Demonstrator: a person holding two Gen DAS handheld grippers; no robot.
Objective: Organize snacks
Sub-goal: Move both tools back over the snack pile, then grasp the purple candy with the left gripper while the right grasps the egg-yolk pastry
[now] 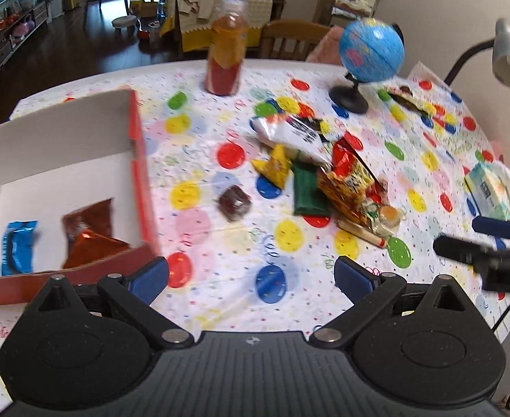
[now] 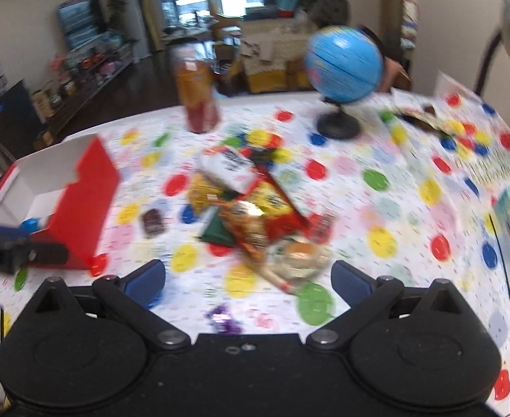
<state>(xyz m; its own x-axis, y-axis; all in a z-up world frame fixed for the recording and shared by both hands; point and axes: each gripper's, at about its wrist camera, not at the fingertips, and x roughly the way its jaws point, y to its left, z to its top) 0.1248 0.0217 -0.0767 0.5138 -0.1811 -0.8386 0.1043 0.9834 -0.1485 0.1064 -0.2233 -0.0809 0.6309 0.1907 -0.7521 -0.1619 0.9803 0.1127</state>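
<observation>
While both hands hung over the spotted tablecloth [image 1: 227,250], my left gripper [image 1: 251,274] and right gripper [image 2: 248,278] stood spread wide, nothing between them. The loose heap of coloured snack packets [image 1: 327,180] lay mid-table — three more inside the red-sided cardboard box [image 1: 140,160], at left.

Left hand-held gripper [image 1: 251,274], right hand-held gripper [image 2: 248,279]: jaws wide, empty.

Left gripper [image 1: 251,276]: matte black body, round silver pivot screws, blue-padded fingers [image 1: 149,278]. Right gripper [image 2: 248,278] looked identical; black cable trailed at 4 o'clock.
</observation>
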